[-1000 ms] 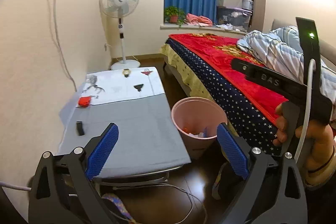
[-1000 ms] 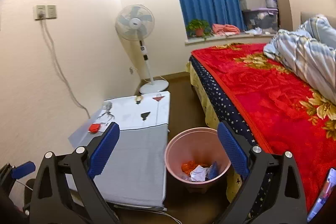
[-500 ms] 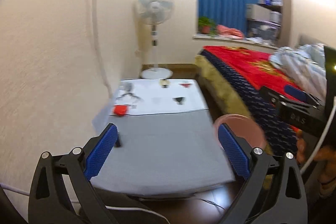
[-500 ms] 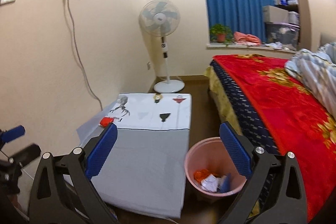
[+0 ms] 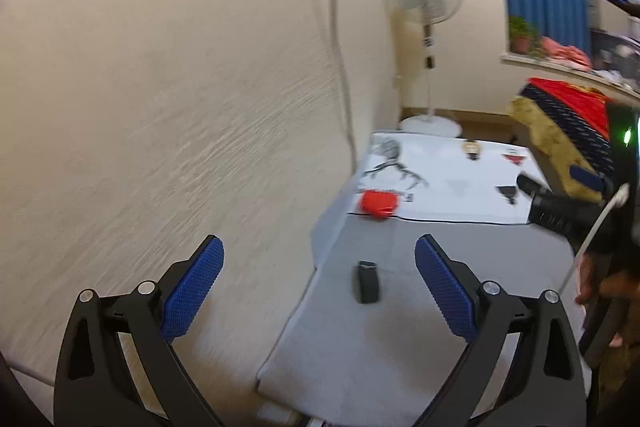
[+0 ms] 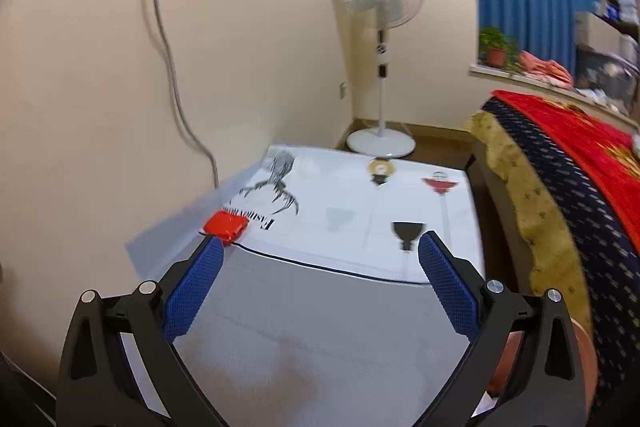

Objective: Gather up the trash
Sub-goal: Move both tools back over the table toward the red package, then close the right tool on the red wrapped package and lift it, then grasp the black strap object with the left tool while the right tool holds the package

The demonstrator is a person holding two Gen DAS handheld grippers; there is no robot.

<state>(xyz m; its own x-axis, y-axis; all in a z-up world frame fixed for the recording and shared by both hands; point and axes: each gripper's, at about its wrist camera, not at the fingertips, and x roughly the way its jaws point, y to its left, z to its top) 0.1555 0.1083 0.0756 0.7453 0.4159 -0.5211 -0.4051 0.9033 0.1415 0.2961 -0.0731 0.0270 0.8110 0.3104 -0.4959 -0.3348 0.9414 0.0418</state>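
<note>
A small red piece of trash lies on the low table near the wall; it also shows in the right wrist view. A small black object lies on the grey cloth nearer to me. My left gripper is open and empty, above the table's left edge, with the black object between its fingers in view. My right gripper is open and empty over the grey cloth; it shows at the right of the left wrist view. The pink bin's rim peeks out at lower right.
A cream wall with a hanging cable runs along the table's left side. A standing fan is beyond the table. The bed with a red blanket lies to the right. A printed white sheet covers the table's far half.
Both grippers have swung left toward the wall and moved closer to the table. The pink bin has slid out of the left view and nearly out of the right view.
</note>
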